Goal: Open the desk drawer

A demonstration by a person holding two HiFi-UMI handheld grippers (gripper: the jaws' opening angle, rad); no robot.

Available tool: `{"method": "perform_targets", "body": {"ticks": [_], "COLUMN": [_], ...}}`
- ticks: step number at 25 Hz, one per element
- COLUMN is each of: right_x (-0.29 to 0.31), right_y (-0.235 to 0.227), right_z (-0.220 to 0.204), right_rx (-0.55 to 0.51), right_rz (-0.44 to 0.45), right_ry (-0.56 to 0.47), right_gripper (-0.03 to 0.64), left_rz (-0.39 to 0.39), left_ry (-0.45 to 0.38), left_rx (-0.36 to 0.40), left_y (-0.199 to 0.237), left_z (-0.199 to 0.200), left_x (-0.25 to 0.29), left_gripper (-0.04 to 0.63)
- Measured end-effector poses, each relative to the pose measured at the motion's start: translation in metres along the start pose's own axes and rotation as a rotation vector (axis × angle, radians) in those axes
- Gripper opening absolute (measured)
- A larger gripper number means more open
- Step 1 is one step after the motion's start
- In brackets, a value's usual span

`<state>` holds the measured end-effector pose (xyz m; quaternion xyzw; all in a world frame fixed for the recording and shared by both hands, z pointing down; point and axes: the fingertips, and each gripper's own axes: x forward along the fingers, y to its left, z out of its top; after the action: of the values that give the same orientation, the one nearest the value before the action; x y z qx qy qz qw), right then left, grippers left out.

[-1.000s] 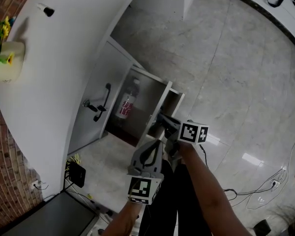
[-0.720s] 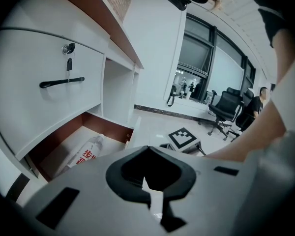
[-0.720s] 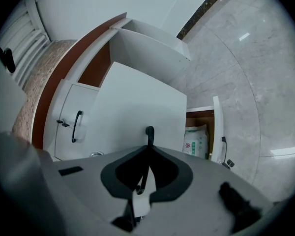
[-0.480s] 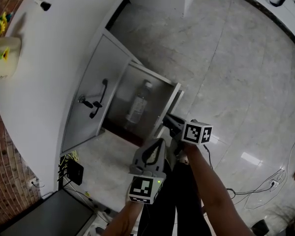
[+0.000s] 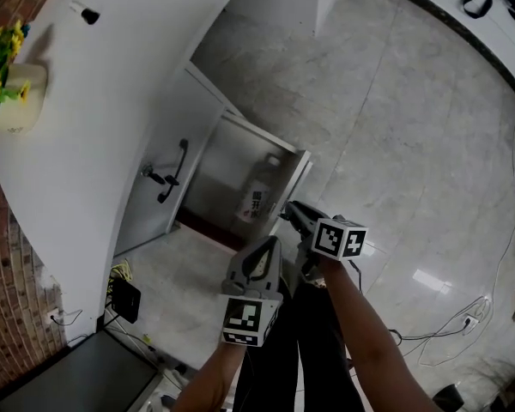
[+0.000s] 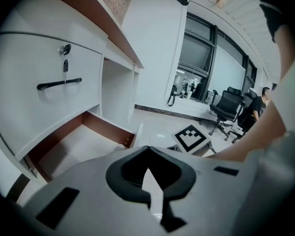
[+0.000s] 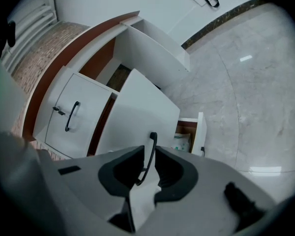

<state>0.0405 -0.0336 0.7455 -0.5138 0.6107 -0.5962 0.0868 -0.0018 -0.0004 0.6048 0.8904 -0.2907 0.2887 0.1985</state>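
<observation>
I am looking down on the white desk (image 5: pixel 86 101), where the desk drawer (image 5: pixel 227 174) is standing pulled out at about 11 o'clock from the right gripper (image 5: pixel 290 209). One thing is lying inside it, close to the front panel: a pale labelled item (image 5: pixel 257 198) — bottle or packet, I cannot tell. The right gripper's jaws have just been opening and are standing apart. The drawer's black handle (image 7: pixel 152 137) is running between them, unclamped. The left gripper (image 5: pixel 271 242) is hanging at 7 o'clock of the right one, its jaws closed together on nothing. At 9 o'clock of the open drawer the upper drawer (image 5: pixel 167 144) is sitting closed. A pot (image 5: pixel 15 101) on the desk is holding sunflowers.
</observation>
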Motion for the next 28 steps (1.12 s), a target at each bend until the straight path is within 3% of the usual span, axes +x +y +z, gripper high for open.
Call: {"method": "perform_targets", "body": {"ticks": [6,12,17,22,28], "right_x": [-0.056,-0.095,-0.130,-0.166,-0.171], "right_y": [0.049,0.143,0.214,0.255,0.274], "right_z": [0.036,0.066,0.089,0.102,0.095], "right_rx": [-0.157,-0.376,-0.518,-0.560,-0.616], "right_rz": [-0.056,-0.026,-0.027,-0.031,-0.008], "right_ry": [-0.069,-0.132,-0.209,-0.304,-0.313], "right_gripper": [0.060,0.012,0.012,0.011,0.011], "left_rz": [0.014,0.008,0.000,0.028,0.068], "left_ry": [-0.048,-0.091,-0.140,-0.202,-0.221], "left_rx": [-0.002,-0.001,-0.005,-0.037,-0.053], "left_y": [-0.008,-0.020,-0.031,-0.028,-0.016], "left_z": [0.046,0.103,0.142,0.168,0.168], "left_x": [-0.017,-0.057,-0.088,-0.111,-0.124], "left_gripper": [0.008,0.008,0.008,0.008,0.008]}}
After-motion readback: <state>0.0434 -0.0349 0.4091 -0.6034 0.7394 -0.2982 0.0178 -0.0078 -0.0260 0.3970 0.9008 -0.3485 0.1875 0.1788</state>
